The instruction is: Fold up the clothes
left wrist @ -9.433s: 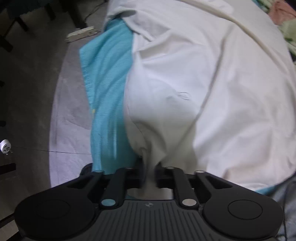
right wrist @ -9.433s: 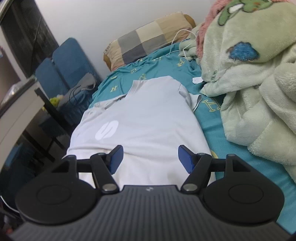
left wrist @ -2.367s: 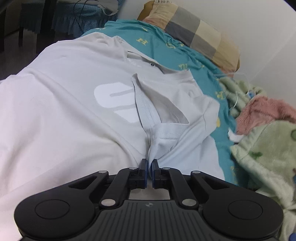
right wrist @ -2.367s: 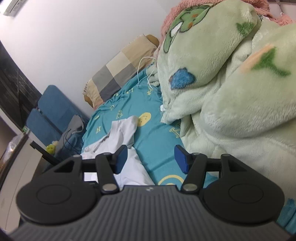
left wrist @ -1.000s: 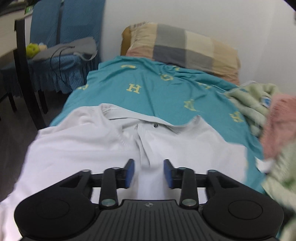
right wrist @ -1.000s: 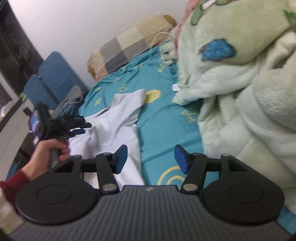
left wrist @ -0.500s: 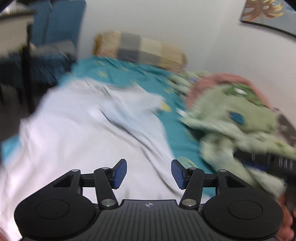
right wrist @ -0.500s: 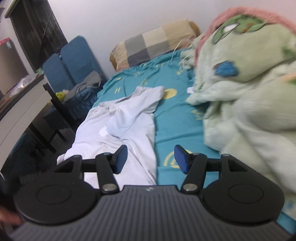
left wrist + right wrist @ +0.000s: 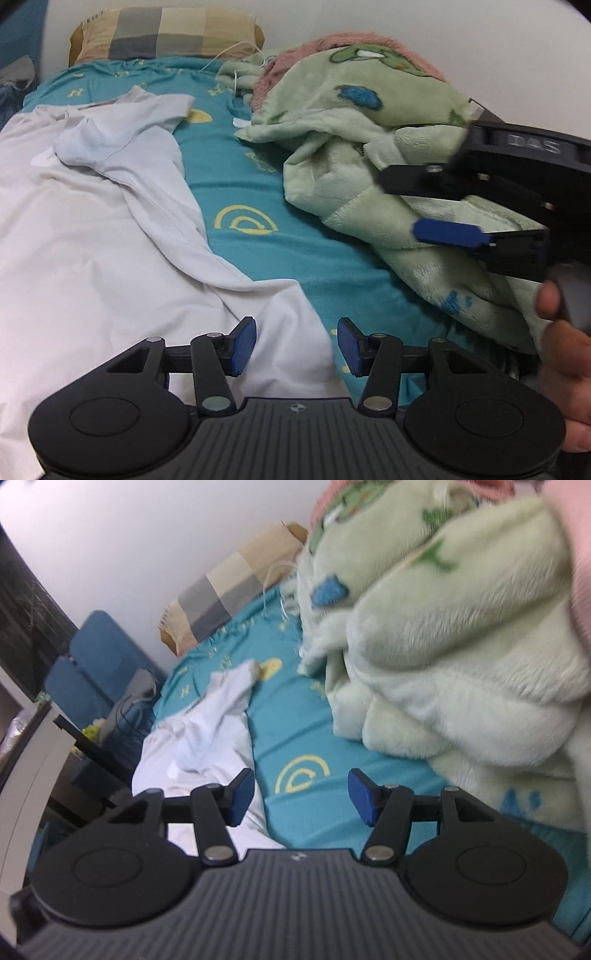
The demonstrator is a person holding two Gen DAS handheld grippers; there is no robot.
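A bed [image 9: 295,258] covered by a teal sheet [image 9: 295,716] printed with yellow motifs stands against a plain white wall [image 9: 147,546]. At its head lies a checked pillow [image 9: 166,33] in tan, grey and cream. A fluffy pale-green blanket [image 9: 369,122] with cartoon patches and a pink edge is heaped along one side of the bed. Beside the bed, in the right wrist view, stand blue upholstered chairs [image 9: 96,664] with grey cloth and a dark cable on the seat. Nearer is a white piece of furniture [image 9: 29,775], perhaps a cabinet, though blurred. Light is soft and even.
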